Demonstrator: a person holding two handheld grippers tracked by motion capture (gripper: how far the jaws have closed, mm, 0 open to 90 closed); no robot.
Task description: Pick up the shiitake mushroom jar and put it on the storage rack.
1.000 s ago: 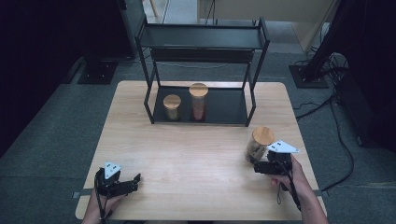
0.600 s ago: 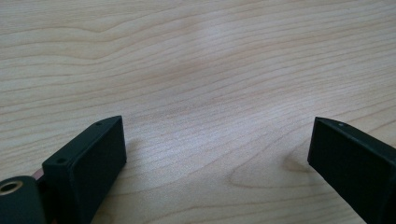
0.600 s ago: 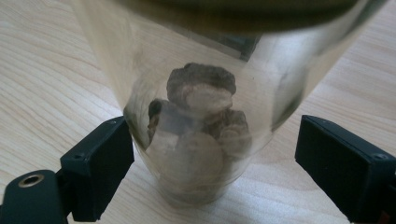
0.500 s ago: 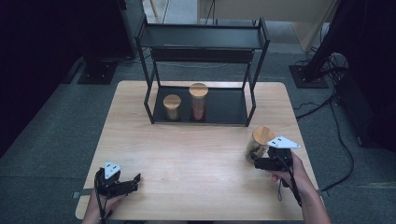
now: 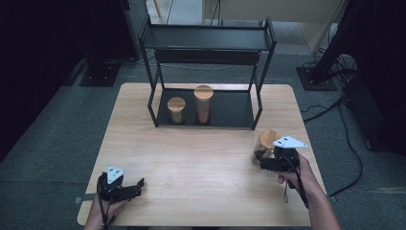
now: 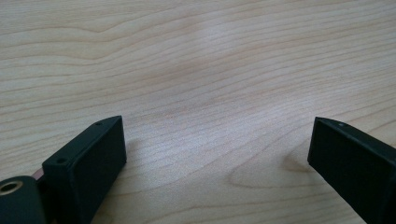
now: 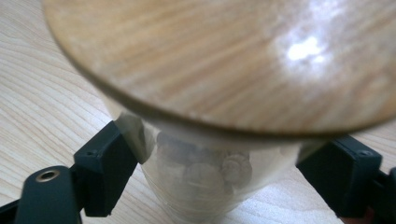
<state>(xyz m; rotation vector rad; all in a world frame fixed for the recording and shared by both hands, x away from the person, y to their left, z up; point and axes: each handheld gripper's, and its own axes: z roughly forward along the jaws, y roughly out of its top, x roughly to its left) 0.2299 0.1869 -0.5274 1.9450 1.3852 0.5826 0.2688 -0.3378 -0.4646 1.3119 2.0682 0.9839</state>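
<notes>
right gripper view: jaws just closing round the jar (image 7: 201,182) under its wooden lid (image 7: 233,60), could tip if pinched off-centre. left gripper (image 6: 215,163) gaping wide, empty.

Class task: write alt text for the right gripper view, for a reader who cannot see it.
A glass jar with a round wooden lid stands on a pale wooden table, seen close up. The right hand-held gripper has a black jaw against each side of the jar.
</notes>
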